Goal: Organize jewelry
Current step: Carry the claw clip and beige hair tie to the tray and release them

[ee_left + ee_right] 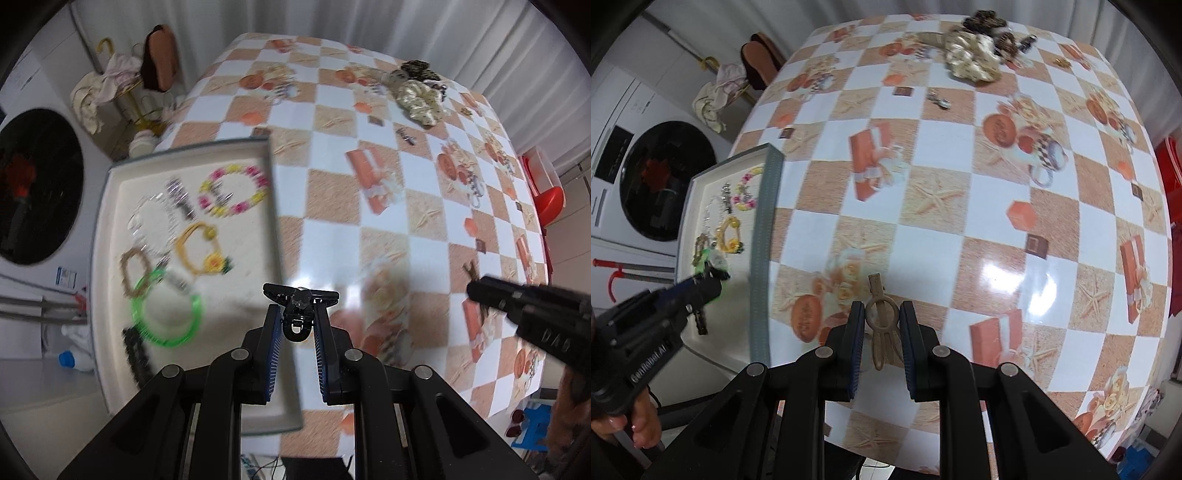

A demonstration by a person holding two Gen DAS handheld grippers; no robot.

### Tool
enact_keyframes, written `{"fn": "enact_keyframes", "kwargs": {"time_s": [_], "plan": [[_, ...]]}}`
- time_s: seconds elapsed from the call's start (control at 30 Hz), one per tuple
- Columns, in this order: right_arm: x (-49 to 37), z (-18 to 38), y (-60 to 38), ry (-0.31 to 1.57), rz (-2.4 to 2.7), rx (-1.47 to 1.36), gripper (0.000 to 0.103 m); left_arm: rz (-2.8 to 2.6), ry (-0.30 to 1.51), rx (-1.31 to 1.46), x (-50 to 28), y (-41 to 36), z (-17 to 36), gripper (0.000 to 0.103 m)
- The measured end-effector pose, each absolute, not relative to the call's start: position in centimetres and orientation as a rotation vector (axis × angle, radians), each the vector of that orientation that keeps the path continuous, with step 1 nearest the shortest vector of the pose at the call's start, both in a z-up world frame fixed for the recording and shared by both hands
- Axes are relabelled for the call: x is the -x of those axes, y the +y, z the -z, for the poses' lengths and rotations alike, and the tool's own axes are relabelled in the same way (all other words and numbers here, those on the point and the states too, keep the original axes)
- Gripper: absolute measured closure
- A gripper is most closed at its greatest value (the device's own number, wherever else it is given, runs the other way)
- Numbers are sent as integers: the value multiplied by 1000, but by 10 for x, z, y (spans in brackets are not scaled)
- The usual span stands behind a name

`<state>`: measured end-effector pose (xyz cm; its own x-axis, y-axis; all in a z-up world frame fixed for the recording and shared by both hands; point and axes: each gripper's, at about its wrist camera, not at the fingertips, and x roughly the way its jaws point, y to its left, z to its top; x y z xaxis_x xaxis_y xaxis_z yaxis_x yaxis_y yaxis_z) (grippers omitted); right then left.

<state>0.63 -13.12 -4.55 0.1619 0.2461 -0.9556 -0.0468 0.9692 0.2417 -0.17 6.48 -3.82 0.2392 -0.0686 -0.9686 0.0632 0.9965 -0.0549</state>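
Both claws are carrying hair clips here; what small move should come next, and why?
Probably carry the left claw with its black clip a little further over the tray and release. The clip hangs right at the tray's edge, beside the bracelets already sorted there. The right claw holds a tan clip over the table.

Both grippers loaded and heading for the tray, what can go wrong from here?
1. Black claw clip sits at the left gripper fingertips only; it may slip out.
2. Tray is already crowded with bracelets; a drop may knock them.
3. Right gripper, holding the tan clip, could collide with the left near the tray.
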Motion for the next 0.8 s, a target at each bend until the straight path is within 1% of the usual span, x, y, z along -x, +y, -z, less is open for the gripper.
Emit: {"fn": "enact_keyframes", "kwargs": {"time_s": [0.43, 0.8], "plan": [[-18, 31, -76, 1395, -327, -77, 82, -57, 1372, 84, 36, 135, 46, 80], [-15, 35, -25, 1419, -434, 2, 82, -101, 1388, 139, 50, 160, 55, 80]]}}
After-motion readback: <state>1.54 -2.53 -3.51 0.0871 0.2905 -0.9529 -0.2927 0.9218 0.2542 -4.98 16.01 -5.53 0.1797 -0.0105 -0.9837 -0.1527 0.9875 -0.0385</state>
